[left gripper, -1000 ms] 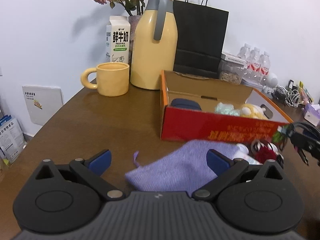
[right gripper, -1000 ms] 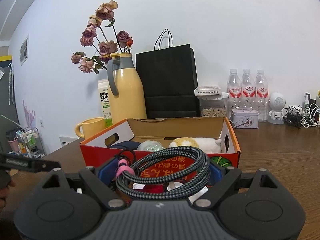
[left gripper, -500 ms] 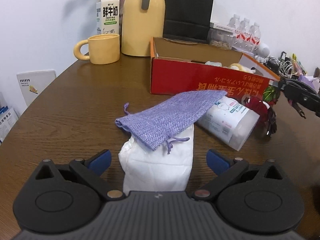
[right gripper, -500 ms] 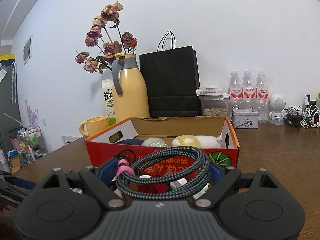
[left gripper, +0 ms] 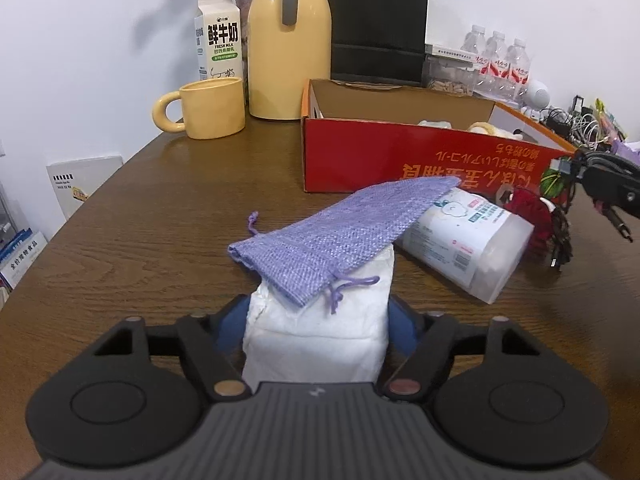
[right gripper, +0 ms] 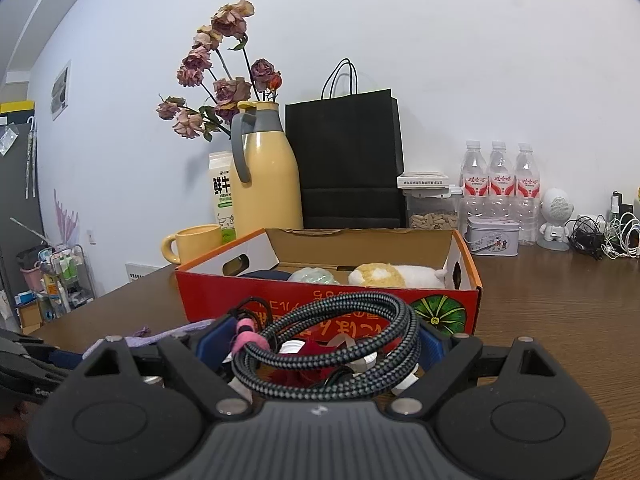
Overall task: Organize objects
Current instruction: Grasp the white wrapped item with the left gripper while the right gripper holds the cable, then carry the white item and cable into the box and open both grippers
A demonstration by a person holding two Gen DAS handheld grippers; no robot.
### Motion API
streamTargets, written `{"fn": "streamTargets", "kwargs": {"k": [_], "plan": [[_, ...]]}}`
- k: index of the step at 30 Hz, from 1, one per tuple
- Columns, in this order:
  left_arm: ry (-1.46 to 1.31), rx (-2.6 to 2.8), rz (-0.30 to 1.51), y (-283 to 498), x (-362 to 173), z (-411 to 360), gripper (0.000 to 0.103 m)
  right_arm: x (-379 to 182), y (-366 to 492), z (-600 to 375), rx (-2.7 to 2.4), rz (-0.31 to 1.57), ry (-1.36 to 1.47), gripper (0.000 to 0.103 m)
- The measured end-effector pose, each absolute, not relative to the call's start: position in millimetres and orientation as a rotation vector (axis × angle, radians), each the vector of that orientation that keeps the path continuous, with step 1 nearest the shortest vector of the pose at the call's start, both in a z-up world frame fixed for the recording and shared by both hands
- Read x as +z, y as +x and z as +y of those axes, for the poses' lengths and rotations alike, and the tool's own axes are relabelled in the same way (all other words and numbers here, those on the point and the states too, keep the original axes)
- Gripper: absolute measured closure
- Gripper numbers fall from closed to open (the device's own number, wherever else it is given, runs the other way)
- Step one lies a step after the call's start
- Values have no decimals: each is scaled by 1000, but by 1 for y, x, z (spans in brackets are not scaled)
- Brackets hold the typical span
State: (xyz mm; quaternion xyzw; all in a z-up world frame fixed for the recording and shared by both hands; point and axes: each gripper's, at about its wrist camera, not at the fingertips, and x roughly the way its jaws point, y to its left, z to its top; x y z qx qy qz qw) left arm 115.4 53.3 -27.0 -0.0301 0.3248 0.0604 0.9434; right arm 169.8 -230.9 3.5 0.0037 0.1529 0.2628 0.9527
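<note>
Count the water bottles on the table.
3. The water bottles stand side by side against the back wall: left, middle, right, behind the small tin. None seems hidden.

A: Log the surfaces in front of you. The table reads as dark wood, visible grain, low sheen.

B: And what you have at lower centre of the left wrist view?

A: A white pack, soft, matt, crinkled wrap. Draped on it, a purple pouch of coarse woven cloth, rough, with a twisted drawstring.

B: To its right?

A: A tissue pack in glossy, translucent plastic film. Behind, your red box is printed cardboard, slight gloss outside, raw brown inside.

B: Right wrist view?

A: A braided cable, textile sheath, matt. Your gripper bodies are ribbed matt black plastic. Mug and jug: smooth, satin yellow.
</note>
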Motion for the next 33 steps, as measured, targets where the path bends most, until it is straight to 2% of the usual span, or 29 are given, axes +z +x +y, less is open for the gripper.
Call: {"fn": "streamTargets", "kwargs": {"k": [2, 20, 33], "plan": [[-65, 123, 649, 110, -25, 53, 34, 4, 170, -231, 533, 310, 6, 13], [-16, 32, 549, 67, 14, 36, 34, 6, 158, -231, 551, 290, -1, 13], [0, 24, 402, 123, 69, 18, 34, 31, 178, -224, 551, 240, -13, 13]]}}
